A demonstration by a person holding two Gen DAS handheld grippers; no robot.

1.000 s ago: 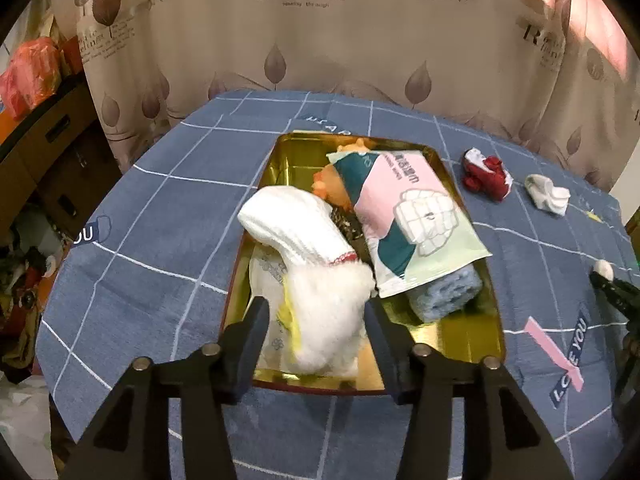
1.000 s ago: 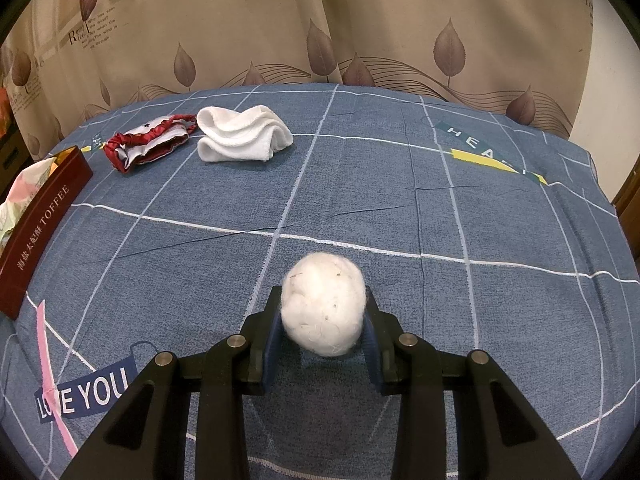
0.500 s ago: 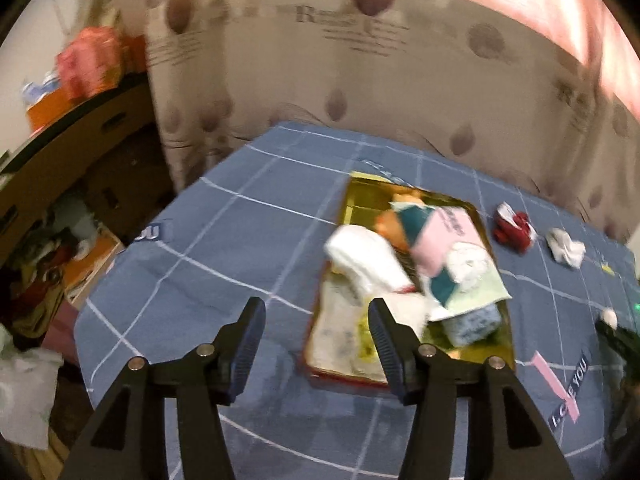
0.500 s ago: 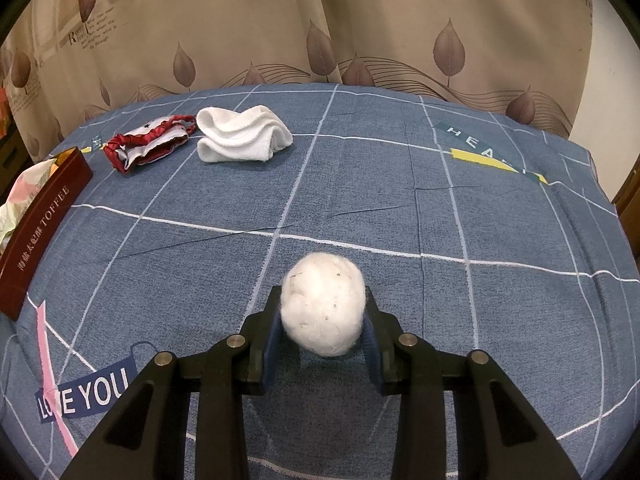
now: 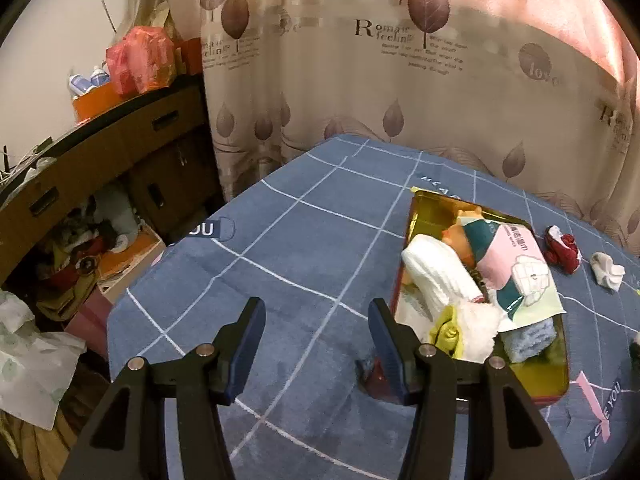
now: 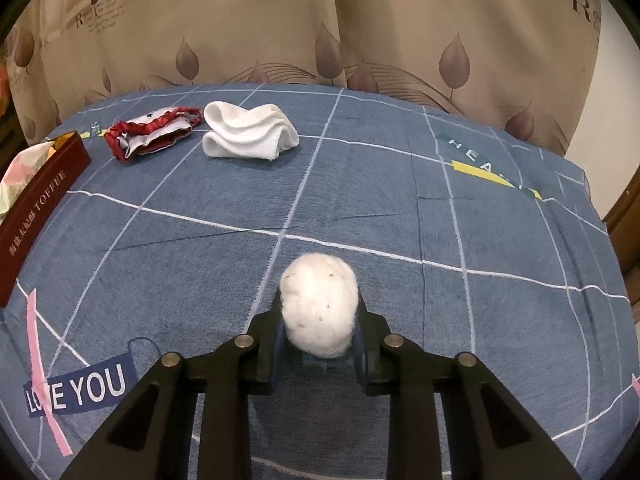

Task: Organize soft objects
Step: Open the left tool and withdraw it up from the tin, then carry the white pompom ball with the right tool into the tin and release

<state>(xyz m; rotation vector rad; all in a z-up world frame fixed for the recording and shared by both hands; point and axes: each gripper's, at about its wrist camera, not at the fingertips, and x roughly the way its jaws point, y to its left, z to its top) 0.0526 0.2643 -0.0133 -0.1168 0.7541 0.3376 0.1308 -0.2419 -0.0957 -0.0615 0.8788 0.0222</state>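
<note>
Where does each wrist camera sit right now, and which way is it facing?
Left wrist: rides the left gripper, looking down and forward over the blue cloth's corner; the gold tin lies right; own open fingers show, nothing between them.
Right wrist: rides the right gripper, looking down across the cloth toward the curtain; jaws have just been closing on the white ball.
Shared: the tin, the red pouch, the white towel, the curtain.
</note>
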